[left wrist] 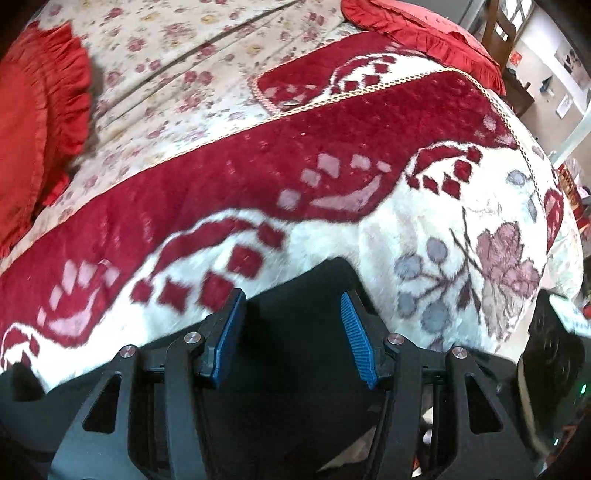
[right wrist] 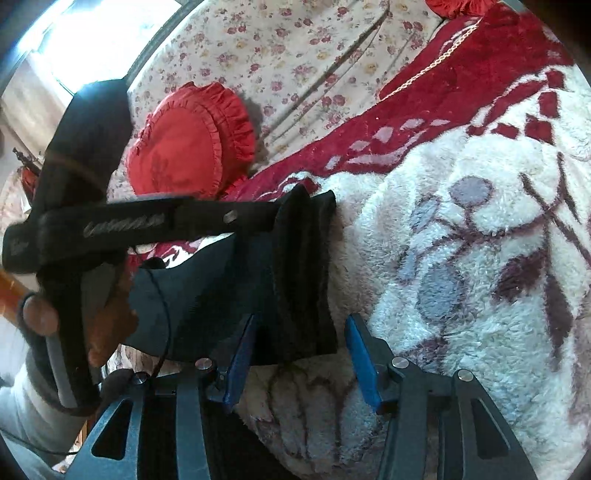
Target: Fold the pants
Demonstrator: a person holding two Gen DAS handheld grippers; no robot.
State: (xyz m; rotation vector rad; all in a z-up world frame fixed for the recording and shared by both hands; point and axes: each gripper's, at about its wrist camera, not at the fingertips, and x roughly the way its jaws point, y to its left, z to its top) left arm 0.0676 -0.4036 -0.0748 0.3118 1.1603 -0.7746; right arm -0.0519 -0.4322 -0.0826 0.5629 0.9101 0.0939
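The black pants [right wrist: 295, 273] lie folded in a narrow stack on a red and white plush blanket [right wrist: 461, 258]. My right gripper [right wrist: 301, 363] is open, and the stack's near edge lies between its blue pads [right wrist: 240, 362] without being pressed. My left gripper [right wrist: 267, 214] reaches in from the left, held by a hand [right wrist: 40, 314], with its tips at the far end of the pants. In the left wrist view the left gripper [left wrist: 291, 332] stands open over the black pants [left wrist: 295, 306], its blue pads [left wrist: 354, 339] well apart.
A red heart-shaped ruffled cushion [right wrist: 184, 147] lies just beyond the pants on a floral sheet [right wrist: 295, 44]. The left wrist view shows that cushion [left wrist: 33, 129], a second red cushion [left wrist: 424, 33] at the back right, a wooden chair [left wrist: 498, 33] and the blanket's right edge [left wrist: 535, 177].
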